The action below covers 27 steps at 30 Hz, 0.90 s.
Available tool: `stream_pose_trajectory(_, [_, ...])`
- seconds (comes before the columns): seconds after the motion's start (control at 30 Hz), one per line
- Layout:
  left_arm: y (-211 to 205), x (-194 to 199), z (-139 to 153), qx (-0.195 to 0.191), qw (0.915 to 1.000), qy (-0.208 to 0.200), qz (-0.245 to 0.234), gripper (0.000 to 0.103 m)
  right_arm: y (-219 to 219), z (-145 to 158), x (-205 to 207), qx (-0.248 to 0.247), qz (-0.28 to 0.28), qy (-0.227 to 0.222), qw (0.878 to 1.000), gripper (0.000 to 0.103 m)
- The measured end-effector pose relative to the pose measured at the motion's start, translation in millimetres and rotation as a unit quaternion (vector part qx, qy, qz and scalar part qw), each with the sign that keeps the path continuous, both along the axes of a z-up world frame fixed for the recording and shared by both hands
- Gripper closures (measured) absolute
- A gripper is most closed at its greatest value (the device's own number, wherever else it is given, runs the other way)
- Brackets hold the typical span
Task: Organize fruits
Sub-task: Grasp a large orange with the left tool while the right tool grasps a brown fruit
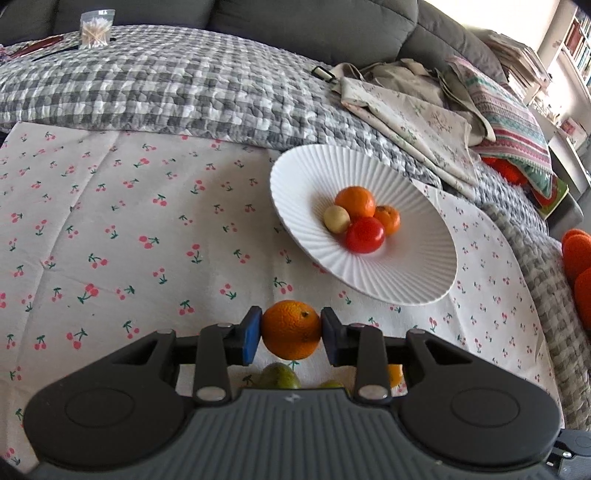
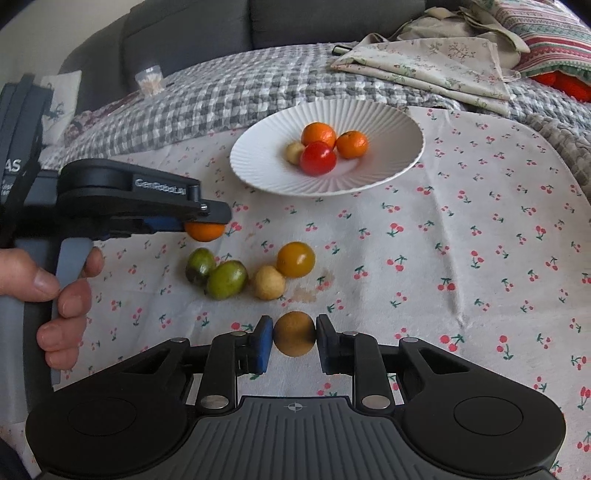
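Observation:
My left gripper [image 1: 291, 332] is shut on an orange [image 1: 291, 329] and holds it above the cherry-print cloth, short of the white ribbed plate [image 1: 391, 273]. The plate [image 2: 258, 162] holds two oranges, a red fruit [image 2: 317, 158] and a small pale fruit. My right gripper [image 2: 294, 339] is shut on a brown round fruit [image 2: 294, 339], low over the cloth. On the cloth lie two green fruits [image 2: 226, 279], a pale fruit [image 2: 269, 283] and a yellow-orange fruit [image 2: 296, 259]. The left gripper [image 2: 204, 226] with its orange [image 2: 204, 232] shows at the left of the right wrist view.
A grey checked quilt [image 1: 177, 88] lies behind the cloth, with folded fabrics [image 1: 417, 107] at the right. A clear container of sticks [image 1: 96, 30] stands at the far left. Orange items [image 1: 580, 258] sit at the right edge. A dark sofa back runs behind.

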<state>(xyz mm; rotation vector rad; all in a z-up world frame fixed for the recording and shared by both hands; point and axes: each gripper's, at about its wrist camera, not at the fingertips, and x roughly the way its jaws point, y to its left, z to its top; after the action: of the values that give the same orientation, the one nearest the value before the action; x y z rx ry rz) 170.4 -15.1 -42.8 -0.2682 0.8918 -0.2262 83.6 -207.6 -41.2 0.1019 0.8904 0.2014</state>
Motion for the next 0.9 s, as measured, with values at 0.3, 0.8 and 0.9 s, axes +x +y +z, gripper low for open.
stream_pose_trajectory(0.3, [9.7, -0.6, 11.5, -0.017, 0.9996, -0.012, 0.017, 0.070, -11.7, 9.9, -0.1, 0.013, -0.016, -0.015, 1.000, 0.080])
stream_pose_trajectory(0.8, [1.9, 4.1, 24.2, -0.018, 0.9989, -0.045, -0.001, 0.070, -54.7, 32.8, 8.9, 0.057, -0.089, -0.055, 0.993, 0.080])
stream_pose_trajectory(0.9, [-2.9, 7.1, 25.0, -0.014, 0.9984, -0.053, -0.010, 0.070, -61.2, 37.1, 14.6, 0.063, -0.103, -0.063, 0.991, 0.080])
